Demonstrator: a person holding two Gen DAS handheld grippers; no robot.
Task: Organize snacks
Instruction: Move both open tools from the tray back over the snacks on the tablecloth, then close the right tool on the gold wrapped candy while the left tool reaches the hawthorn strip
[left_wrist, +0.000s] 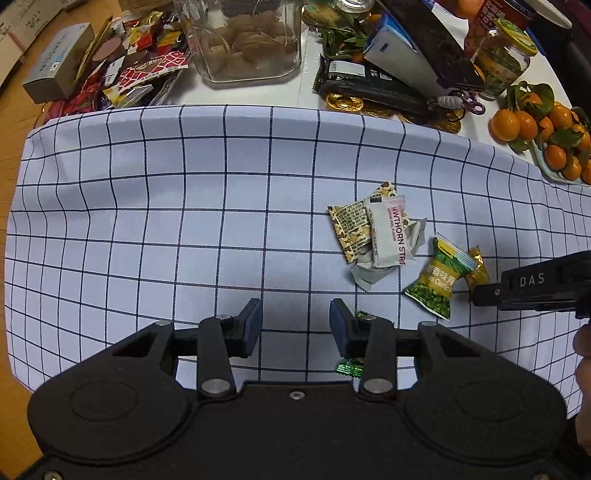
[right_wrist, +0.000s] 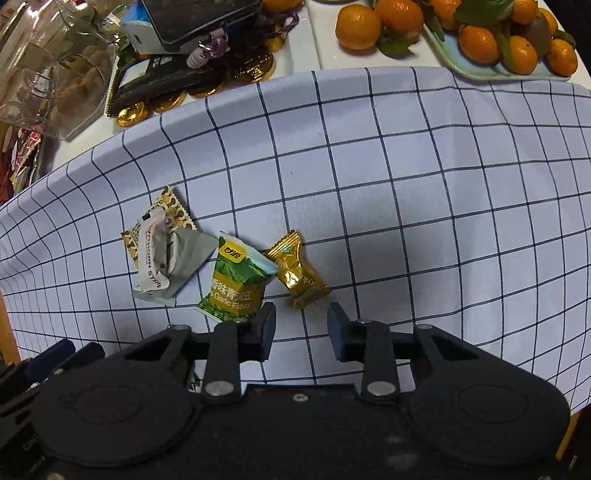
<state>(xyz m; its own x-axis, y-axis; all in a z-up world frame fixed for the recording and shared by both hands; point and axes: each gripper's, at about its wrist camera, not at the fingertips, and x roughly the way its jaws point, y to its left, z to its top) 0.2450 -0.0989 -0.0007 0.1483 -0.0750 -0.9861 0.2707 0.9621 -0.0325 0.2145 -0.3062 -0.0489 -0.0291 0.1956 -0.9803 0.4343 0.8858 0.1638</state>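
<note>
1. A checked cloth (left_wrist: 184, 206) covers the near part of the table, and a small group of wrapped snacks lies on it.
2. The left gripper (left_wrist: 295, 325) points down at the cloth with its jaws apart and nothing between the pads; only bare cloth shows in the gap.
3. A small green sweet (left_wrist: 351, 368) lies on the cloth under the left gripper's right finger, partly hidden by it.
4. The right gripper (right_wrist: 301, 328) also points down, its jaws apart with bare cloth between them; it holds nothing.
5. A gold sweet (right_wrist: 297, 277) lies just beyond the right gripper's fingertips, close to the gap but not inside it.
6. A green pea packet (right_wrist: 236, 280) lies touching the gold sweet on its left; its lower edge sits right at the right gripper's left finger, and I cannot tell whether they touch.
7. Further left, a white hawthorn strip packet (left_wrist: 388, 232) rests on top of a grey wrapper (left_wrist: 373, 269) and a brown patterned packet (left_wrist: 351, 230), all overlapping in one pile.
8. In the left wrist view the right gripper's black body enters from the right edge, beside the pea packet and gold sweet.
9. Beyond the cloth stand a glass jar (left_wrist: 247, 40), gold coins (left_wrist: 343, 101), a heap of mixed wrappers (left_wrist: 136, 62) and a tray of oranges (right_wrist: 498, 37).
</note>
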